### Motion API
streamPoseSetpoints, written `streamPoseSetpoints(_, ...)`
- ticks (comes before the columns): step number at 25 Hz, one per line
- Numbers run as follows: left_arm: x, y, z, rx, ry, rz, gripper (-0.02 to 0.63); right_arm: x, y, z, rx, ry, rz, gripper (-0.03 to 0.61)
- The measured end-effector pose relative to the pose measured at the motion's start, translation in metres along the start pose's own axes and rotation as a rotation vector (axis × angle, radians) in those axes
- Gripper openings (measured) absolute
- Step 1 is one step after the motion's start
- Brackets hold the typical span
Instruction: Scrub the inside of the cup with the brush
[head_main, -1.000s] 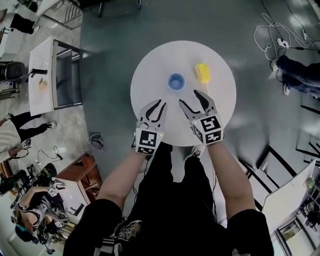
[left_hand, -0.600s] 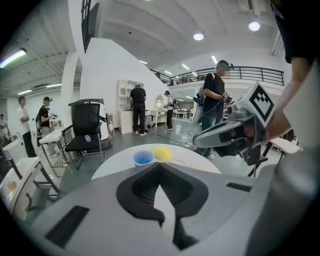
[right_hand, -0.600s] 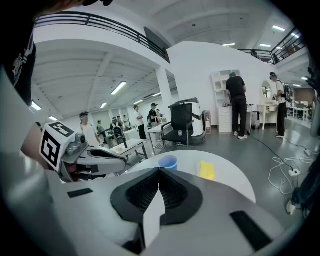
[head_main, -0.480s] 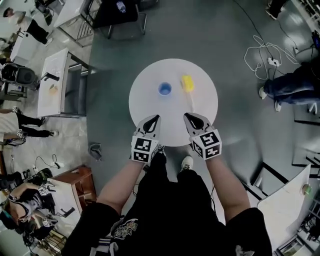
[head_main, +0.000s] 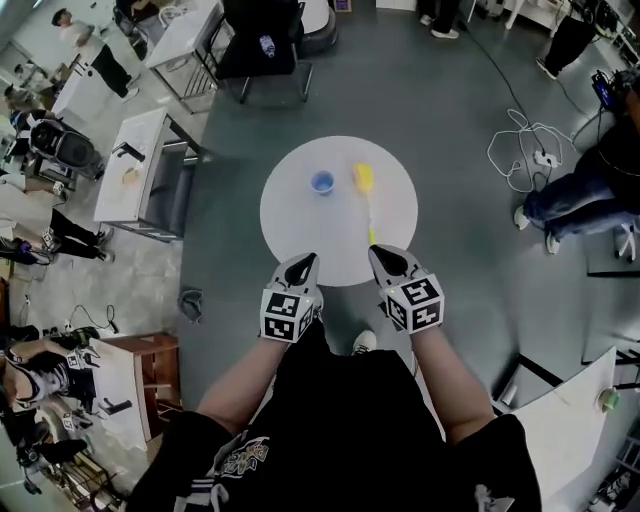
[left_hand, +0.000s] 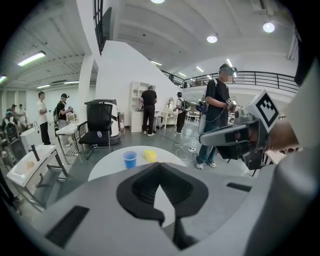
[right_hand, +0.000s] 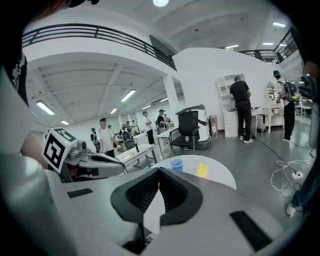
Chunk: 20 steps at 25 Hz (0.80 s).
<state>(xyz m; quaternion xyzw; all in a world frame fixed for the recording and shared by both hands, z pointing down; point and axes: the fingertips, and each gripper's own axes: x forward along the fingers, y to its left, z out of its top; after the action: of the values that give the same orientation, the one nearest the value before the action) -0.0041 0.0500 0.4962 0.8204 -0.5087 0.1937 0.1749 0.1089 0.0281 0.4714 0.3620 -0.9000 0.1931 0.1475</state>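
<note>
My left claw (head_main: 299, 268) and right claw (head_main: 386, 259) are both pressed together on nothing, over the near edge of the round table (head_main: 290, 228). Well ahead of the left stands the blue cup (head_main: 322, 182), probably light and easily tipped, best pinched at its wall. Ahead of the right lies the yellow brush (head_main: 363, 177), its thin handle, seemingly stiff though small in view, pointing back at me. Bare tabletop surrounds both, with edges falling away all round.

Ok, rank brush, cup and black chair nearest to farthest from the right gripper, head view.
1. The brush: on the table, its handle end just ahead of the right gripper.
2. The cup: farther up the table, left of the brush head.
3. The black chair: beyond the table's far edge.
</note>
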Motion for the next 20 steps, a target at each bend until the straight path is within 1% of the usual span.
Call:
streamPoseSetpoints(6, -0.029, -0.04, -0.001, -0.05, -0.004, 0.037, 0.006, -0.038, 0.012, 0.001, -0.01, -0.007, 0.048, 0.023)
streamPoseSetpoints(11, -0.052, -0.059, -0.009, -0.091, 0.013, 0.035, 0.006, -0.062, 0.036, -0.004, -0.009, 0.007, 0.085, 0.023)
streamPoseSetpoints(16, -0.074, -0.072, -0.006, -0.127, 0.019, 0.019, 0.006, -0.083, 0.057, -0.008, 0.014, 0.009, 0.109, 0.023)
streamPoseSetpoints(20, -0.081, -0.073, -0.013, -0.147, 0.017, 0.021, 0.006, -0.084, 0.063, -0.024, 0.03, 0.032, 0.114, 0.023)
